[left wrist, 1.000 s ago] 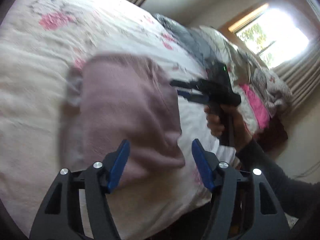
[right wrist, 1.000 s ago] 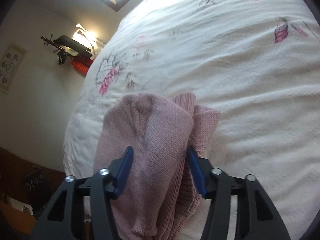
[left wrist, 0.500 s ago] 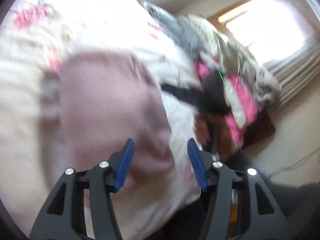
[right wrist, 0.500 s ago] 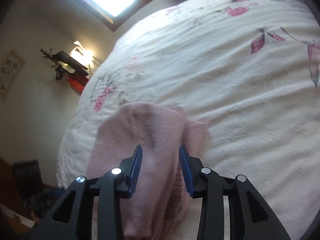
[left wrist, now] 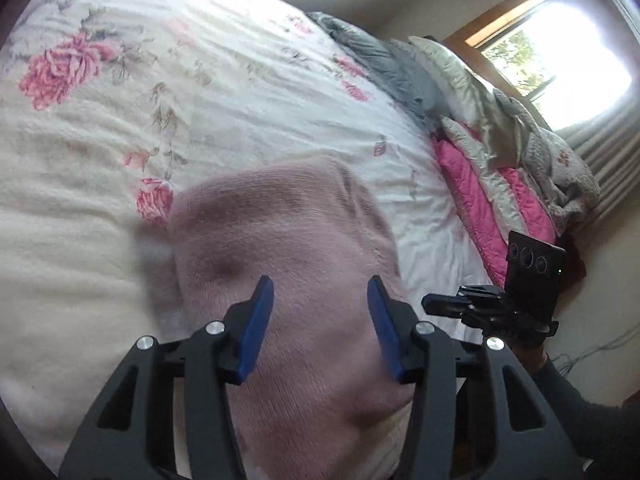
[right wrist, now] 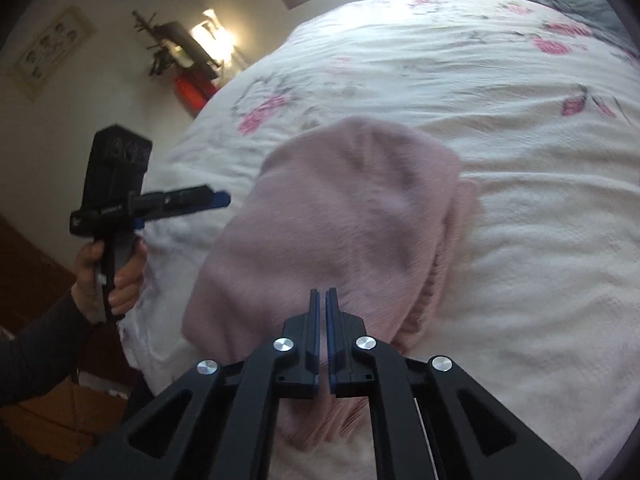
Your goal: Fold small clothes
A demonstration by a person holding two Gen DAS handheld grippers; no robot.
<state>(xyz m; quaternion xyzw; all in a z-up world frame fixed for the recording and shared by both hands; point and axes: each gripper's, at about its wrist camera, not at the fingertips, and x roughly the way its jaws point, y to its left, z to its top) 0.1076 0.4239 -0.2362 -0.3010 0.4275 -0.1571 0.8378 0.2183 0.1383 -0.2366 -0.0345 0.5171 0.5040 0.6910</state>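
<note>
Right wrist view shows the pink knit garment [right wrist: 344, 216] lying just ahead of and beneath the right gripper [right wrist: 322, 300], already doubled over into a rounded bundle on the floral bedspread [right wrist: 520, 92], with a ribbed edge peeking out along its right side. It looks soft, light and stretchy — a loose knit that will sag and drape rather than hold a crease, and likely to cling a little to the textured spread. My judgement is that the ribbed hem or a doubled edge gives the firmest hold, since a pinch on a single layer would only pull the knit out of shape. The right gripper's jaws are clenched together with nothing between them, above the garment's near end. Off to its left, the left gripper [right wrist: 218, 199] is held in a hand [right wrist: 108, 276] beside the bundle; in its own view its fingers stand released, spread wide over the garment with nothing grasped. Farther beyond lies a heap of quilts [left wrist: 500, 168] under a window [left wrist: 560, 52].
</note>
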